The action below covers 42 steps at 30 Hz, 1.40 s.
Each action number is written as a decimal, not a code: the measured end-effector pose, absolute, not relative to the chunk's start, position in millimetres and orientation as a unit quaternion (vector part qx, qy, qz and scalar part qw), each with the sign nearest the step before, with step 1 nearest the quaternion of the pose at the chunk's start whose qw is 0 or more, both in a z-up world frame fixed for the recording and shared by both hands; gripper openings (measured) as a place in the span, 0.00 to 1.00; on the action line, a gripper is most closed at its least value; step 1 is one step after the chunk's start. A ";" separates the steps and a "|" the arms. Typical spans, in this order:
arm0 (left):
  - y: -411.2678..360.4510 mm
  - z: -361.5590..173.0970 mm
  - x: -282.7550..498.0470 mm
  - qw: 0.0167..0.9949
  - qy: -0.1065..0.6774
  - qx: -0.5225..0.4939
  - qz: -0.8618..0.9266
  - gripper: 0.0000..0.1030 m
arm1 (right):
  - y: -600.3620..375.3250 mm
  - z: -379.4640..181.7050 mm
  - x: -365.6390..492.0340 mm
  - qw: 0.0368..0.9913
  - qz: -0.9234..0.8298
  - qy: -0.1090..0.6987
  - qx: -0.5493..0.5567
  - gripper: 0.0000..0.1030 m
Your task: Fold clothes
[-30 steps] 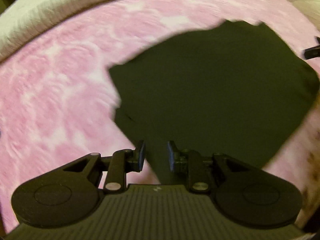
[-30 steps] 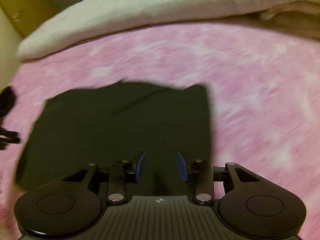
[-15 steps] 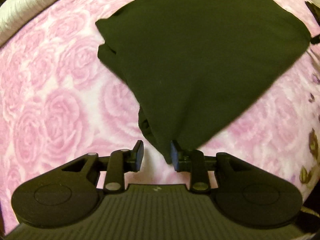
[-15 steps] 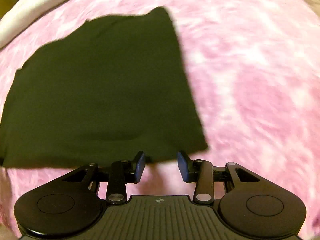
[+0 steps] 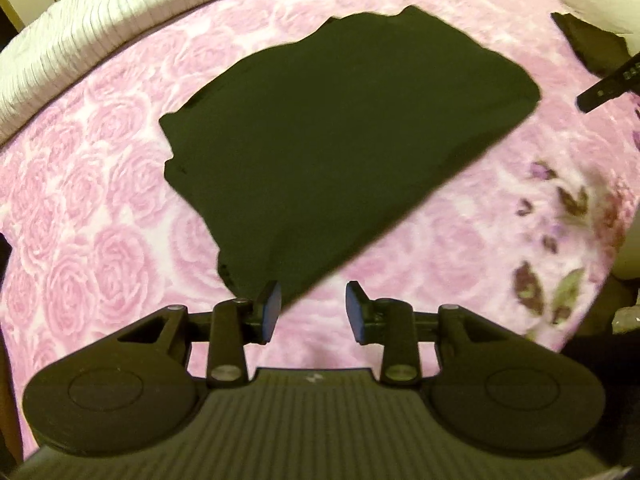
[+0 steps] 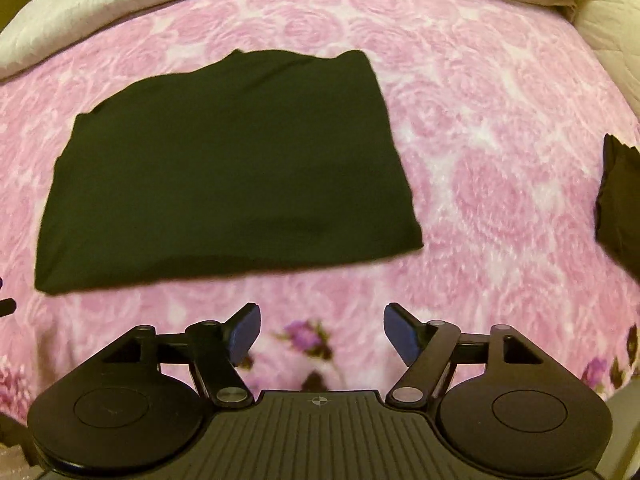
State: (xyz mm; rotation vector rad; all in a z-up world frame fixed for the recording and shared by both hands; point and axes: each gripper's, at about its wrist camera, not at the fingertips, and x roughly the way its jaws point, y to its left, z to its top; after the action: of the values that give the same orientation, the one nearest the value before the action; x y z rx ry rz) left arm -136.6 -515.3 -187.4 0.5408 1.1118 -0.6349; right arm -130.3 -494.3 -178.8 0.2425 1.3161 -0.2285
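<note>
Across the bed's pink rose blanket [image 6: 500, 128] lies the folded dark garment [image 6: 228, 168], flat, its long axis running sideways just ahead of both tools; right hand-held gripper [image 6: 319, 334] is opening wide, nothing between its jaws; left hand-held gripper [image 5: 313, 312] is opening too, empty, nearest the garment's near corner.

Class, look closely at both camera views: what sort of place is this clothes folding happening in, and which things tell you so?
Probably a bedroom, on a bed. A dark garment lies flat on a pink rose-patterned blanket, with a pale quilted bedcover bunched along its far edge.
</note>
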 end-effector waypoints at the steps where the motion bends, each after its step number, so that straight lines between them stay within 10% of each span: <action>1: -517.9 -182.0 -143.7 0.769 0.510 0.250 -0.294 0.29 | -491.5 -177.5 -134.4 0.778 -0.101 0.610 0.116 0.70; 27: -516.4 -137.1 -232.0 0.779 0.480 0.282 -0.287 0.34 | -459.8 -146.6 -214.3 0.800 -0.071 0.579 0.139 0.70; 42: -428.8 -206.4 -98.6 0.698 0.320 0.516 -0.378 0.50 | -323.5 -159.6 -155.1 0.846 -0.010 0.533 -0.009 0.70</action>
State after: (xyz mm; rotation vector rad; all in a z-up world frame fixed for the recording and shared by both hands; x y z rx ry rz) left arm -98.6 -428.8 -206.4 1.1507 0.7142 -0.8425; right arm -155.1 -323.5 -159.6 -0.0194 1.1241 -0.0202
